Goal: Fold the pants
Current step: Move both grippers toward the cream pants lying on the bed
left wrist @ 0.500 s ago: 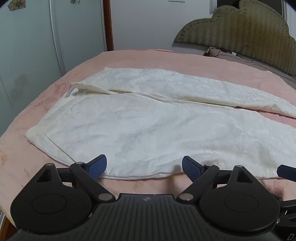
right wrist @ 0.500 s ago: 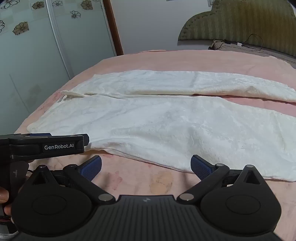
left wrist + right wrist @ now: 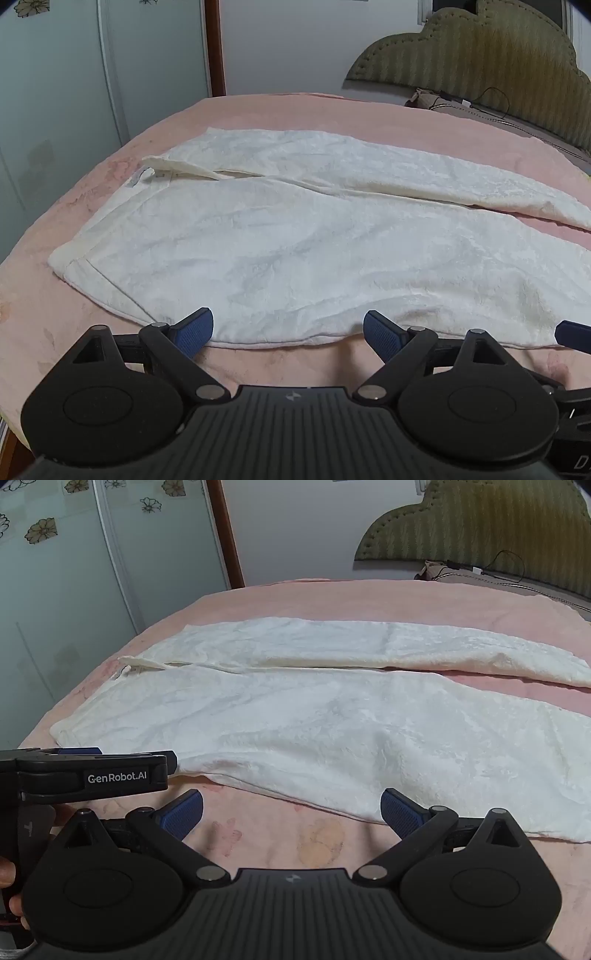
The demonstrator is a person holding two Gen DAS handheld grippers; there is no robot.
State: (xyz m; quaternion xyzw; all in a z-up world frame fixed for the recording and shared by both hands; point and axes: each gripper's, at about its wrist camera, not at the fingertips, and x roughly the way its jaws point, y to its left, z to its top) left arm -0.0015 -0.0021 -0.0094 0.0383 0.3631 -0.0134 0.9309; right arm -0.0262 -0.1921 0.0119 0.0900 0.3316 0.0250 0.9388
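The white pants (image 3: 295, 236) lay flat on the pink bed (image 3: 258, 110), long side running left to right. Your left gripper (image 3: 288, 332) was nearer their edge. Your right gripper (image 3: 291, 812) hung close by. Both 2 were wide open, holding nothing.

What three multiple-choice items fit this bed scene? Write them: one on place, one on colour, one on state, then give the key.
1. Where do the pants lie?
A. spread flat on the pink blanket
B. hung over the headboard
C. on the floor

2. What colour are the pads on the right tool?
A. red
B. blue
C. yellow

3. How does the left tool stand?
A. shut on a pant leg
B. shut on nothing
C. open, at the pants' near edge

Key: 1 A, both legs lie stretched on the blanket; 2 B, both pads show blue; 3 C, a wide gap shows between its pads and no cloth is pinched.
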